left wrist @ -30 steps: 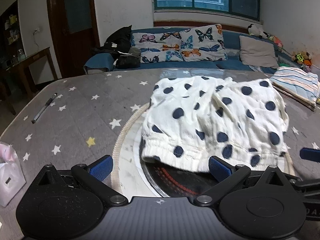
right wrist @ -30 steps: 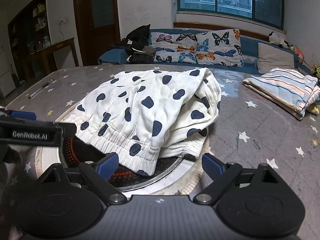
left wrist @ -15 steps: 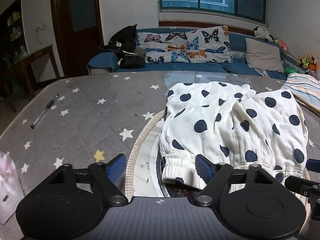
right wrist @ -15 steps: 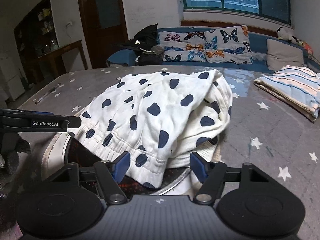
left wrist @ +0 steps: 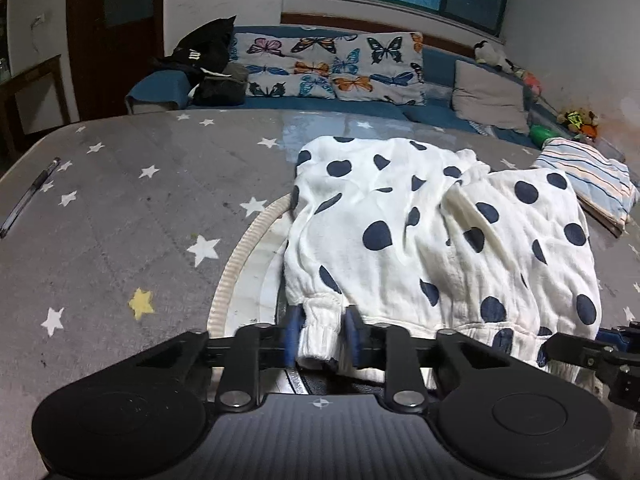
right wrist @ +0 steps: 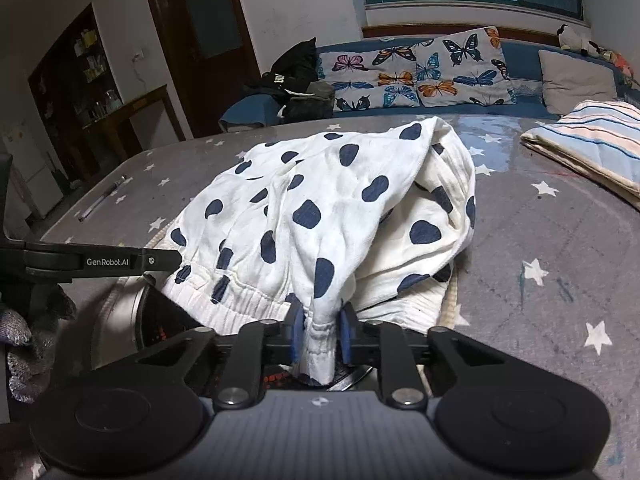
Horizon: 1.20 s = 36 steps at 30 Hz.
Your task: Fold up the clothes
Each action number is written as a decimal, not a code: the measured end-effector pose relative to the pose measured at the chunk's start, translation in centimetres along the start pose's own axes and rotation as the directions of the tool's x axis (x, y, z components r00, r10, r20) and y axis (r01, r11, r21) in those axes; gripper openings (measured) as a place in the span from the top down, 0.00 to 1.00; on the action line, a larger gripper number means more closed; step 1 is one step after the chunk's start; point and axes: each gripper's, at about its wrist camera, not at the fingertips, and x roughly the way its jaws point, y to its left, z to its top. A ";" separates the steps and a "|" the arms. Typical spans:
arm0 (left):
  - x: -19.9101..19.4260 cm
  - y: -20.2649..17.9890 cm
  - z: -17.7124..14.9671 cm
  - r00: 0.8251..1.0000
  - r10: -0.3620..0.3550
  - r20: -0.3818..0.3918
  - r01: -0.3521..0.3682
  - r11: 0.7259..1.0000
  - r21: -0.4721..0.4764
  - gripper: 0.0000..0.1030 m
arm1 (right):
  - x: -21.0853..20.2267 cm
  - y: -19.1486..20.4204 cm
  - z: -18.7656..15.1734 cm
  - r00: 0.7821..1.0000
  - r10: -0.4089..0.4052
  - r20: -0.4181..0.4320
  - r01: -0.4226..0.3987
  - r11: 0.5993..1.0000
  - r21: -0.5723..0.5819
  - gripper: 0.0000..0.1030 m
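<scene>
The left gripper [left wrist: 320, 336] and right gripper [right wrist: 320, 334] each pinch the gathered elastic hem of the white cotton garment with navy polka dots [left wrist: 432, 236], heaped on the grey star-print tabletop [left wrist: 120, 216] over a round hotplate. It looks light, soft and floppy; the ribbed hem gives the firmest hold. Both sets of jaws, spread wide earlier, have just been closing onto the cloth.

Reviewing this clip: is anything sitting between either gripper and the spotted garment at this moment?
Nothing visible does. The left gripper and the right gripper have just been closing, and each now pinches the elastic hem of the spotted garment directly between its blue pads. The striped folded cloth and the pen lie well off to the sides.
</scene>
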 end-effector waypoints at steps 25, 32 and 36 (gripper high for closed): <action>-7.5 0.0 -2.8 0.996 -0.077 0.035 0.080 0.994 -0.079 0.92 | -2.1 1.2 -0.8 1.000 -0.001 -0.005 0.001 0.997 -0.083 0.81; -8.9 -0.1 -3.2 0.996 -0.081 0.041 0.085 0.992 -0.093 0.92 | -3.8 0.1 -0.5 0.998 0.063 0.002 -0.063 0.996 -0.059 0.93; -10.5 0.1 -3.3 0.994 -0.101 0.047 0.105 0.990 -0.092 0.92 | -5.8 0.0 -0.4 0.990 0.138 -0.008 -0.138 0.989 -0.051 0.94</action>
